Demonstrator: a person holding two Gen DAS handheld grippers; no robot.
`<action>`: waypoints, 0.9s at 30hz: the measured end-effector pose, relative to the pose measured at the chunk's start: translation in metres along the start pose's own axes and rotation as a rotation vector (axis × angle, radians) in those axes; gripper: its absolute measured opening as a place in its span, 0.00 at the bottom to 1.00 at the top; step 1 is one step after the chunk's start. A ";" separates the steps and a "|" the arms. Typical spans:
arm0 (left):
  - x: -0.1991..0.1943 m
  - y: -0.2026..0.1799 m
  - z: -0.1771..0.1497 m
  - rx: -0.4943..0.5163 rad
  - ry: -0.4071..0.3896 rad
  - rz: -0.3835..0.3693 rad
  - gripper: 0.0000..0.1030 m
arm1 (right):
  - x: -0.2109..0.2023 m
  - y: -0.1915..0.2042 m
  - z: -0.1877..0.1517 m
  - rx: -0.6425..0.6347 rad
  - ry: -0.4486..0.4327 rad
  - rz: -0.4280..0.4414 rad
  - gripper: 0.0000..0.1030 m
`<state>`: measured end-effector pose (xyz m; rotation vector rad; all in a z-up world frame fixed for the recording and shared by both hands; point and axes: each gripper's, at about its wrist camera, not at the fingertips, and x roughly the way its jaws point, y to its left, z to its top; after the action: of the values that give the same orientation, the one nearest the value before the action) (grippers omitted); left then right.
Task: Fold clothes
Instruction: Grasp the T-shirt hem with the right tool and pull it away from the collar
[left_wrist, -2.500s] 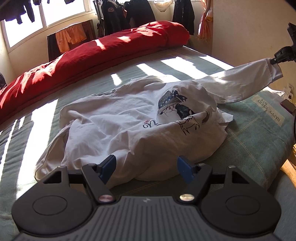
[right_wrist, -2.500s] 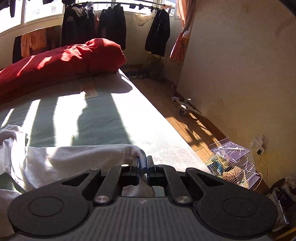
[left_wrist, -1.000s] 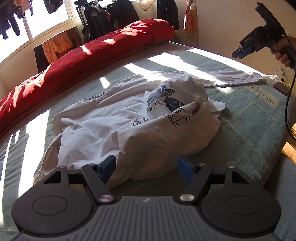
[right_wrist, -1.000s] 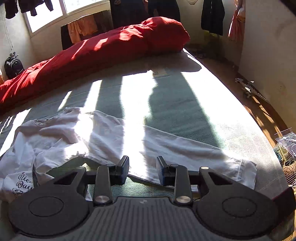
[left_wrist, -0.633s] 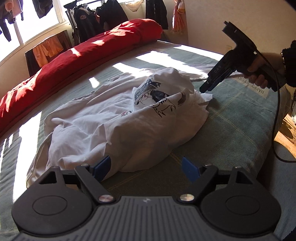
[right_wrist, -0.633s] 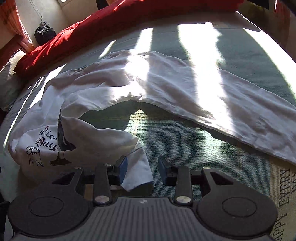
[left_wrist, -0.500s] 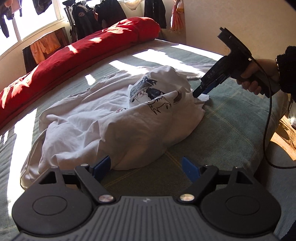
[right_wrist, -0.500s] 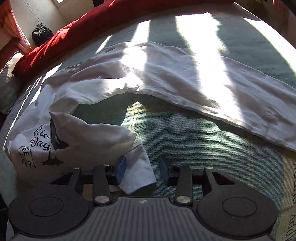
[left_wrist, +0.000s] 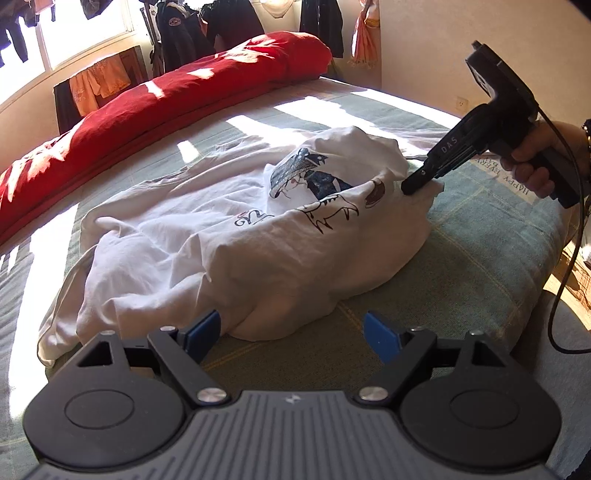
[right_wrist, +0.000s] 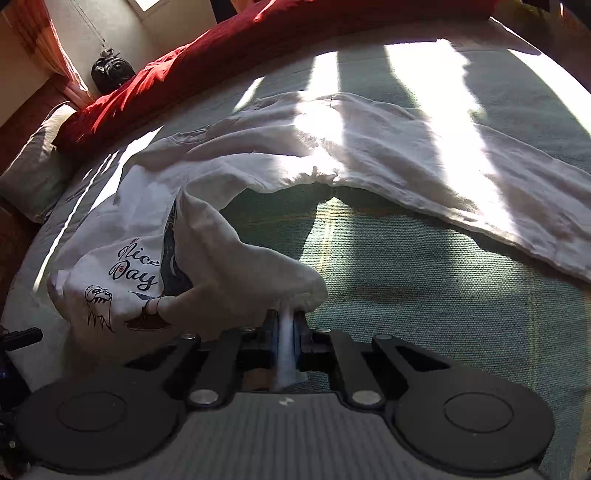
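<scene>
shirt: white long-sleeve shirt (left_wrist: 229, 254) with a black cartoon print and "Nice Day" lettering, lying rumpled in the middle of the bed (left_wrist: 476, 258), bunched up into a hump on the near side

sleeve: 1 long sleeve (right_wrist: 461, 177) is stretched flat across the green cover, sun stripes running over it

right gripper: right gripper (right_wrist: 286, 328) is closing and its 2 jaws are pinched on a fold at the shirt's edge, white fabric squeezed between the blue pads and poking out behind them. From the left wrist view you can see its tip dug into the far right corner of the shirt

right hand: hand (left_wrist: 532, 162) wrapped around the gripper's handle, cable hanging off it

left gripper: left gripper (left_wrist: 291, 328) sits wide apart, low at the near hem of the shirt. Left blue pad (left_wrist: 201, 328) is right at the fabric, can't tell if it's touching; nothing clamped

background: red duvet (left_wrist: 155, 88) rolled along the far side of the bed, dark jackets hanging by the window
</scene>
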<state>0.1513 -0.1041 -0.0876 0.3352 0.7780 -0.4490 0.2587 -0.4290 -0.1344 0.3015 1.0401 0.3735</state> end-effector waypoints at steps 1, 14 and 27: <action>-0.001 0.001 0.000 0.000 -0.002 0.004 0.83 | -0.010 0.002 -0.003 0.005 -0.009 0.006 0.09; -0.024 -0.004 -0.008 0.001 -0.024 0.050 0.83 | -0.108 0.041 -0.044 0.013 -0.052 0.061 0.08; -0.035 0.008 -0.012 -0.029 -0.014 0.068 0.83 | -0.095 0.053 -0.082 0.010 0.093 -0.097 0.08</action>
<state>0.1256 -0.0828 -0.0692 0.3298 0.7564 -0.3757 0.1350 -0.4177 -0.0779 0.2433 1.1441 0.2967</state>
